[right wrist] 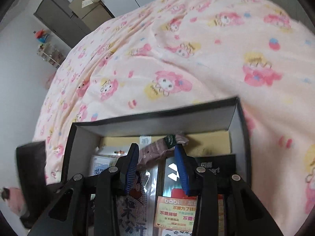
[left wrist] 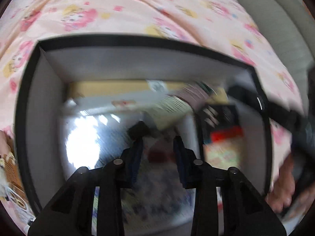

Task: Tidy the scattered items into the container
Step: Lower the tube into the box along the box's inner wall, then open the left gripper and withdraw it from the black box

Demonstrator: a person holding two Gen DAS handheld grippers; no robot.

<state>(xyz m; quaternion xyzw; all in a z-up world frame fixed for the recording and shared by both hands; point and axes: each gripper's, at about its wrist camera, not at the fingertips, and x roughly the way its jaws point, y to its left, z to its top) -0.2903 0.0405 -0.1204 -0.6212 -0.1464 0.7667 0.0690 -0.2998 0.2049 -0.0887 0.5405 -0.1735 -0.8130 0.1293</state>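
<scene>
We hold the right gripper [right wrist: 156, 164] clamped on a brownish packet [right wrist: 157, 150] over the box [right wrist: 153, 121]; the left gripper [left wrist: 157, 149], blurred, looks narrow, maybe empty.

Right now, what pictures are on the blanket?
Pink and yellow cartoon characters on pale pink blanket, clearest in the right wrist view.

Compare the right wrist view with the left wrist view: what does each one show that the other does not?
Only the right wrist view shows the room: a grey door and a small shelf. It also shows a brown packet between the right gripper fingers. Only the left wrist view, which is blurred, shows a hand at the right edge and the left gripper. Both show the black box with packets inside, on the pink bedsheet.
</scene>
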